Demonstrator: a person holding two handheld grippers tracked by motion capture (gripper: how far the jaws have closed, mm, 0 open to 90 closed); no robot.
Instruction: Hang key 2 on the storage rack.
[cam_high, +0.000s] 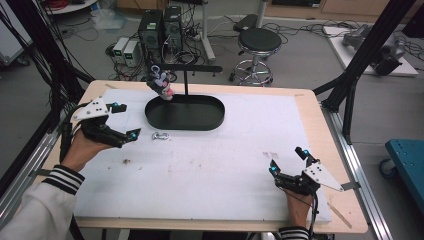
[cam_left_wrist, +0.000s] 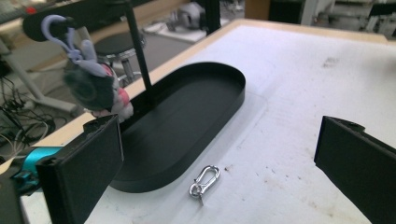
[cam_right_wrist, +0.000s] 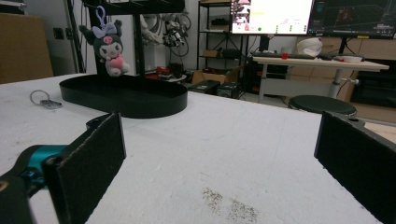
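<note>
1. The right tongs (cam_high: 290, 161) sit low over the near right part of the white worktop (cam_high: 225, 165), held in a hand that enters from the near edge. Their jaws stand wide apart with nothing between them; in the right gripper view only bare worktop lies in the gap.
2. The left tongs (cam_high: 126, 120) hover over the far left part of the worktop, well apart from the right tongs. Their jaws too are spread wide and grip nothing.
3. Just ahead of the left tongs, a small silver carabiner clip (cam_left_wrist: 204, 181) lies flat on the worktop. In the left gripper view it rests between the lines of the two jaws and a little beyond them, touched by neither.
4. Just past the clip is a black oval tray (cam_high: 210, 120), its near wall close beside the clip but not touching it. From the right tongs the tray lies far off to the left.
5. A thin black post (cam_high: 186, 82) rises from the tray's far side and carries a crossbar.
6. A plush toy keychain (cam_high: 161, 84) hangs from the crossbar by a lilac clasp, above the tray's end, beyond the left jaw of the left tongs.
</note>
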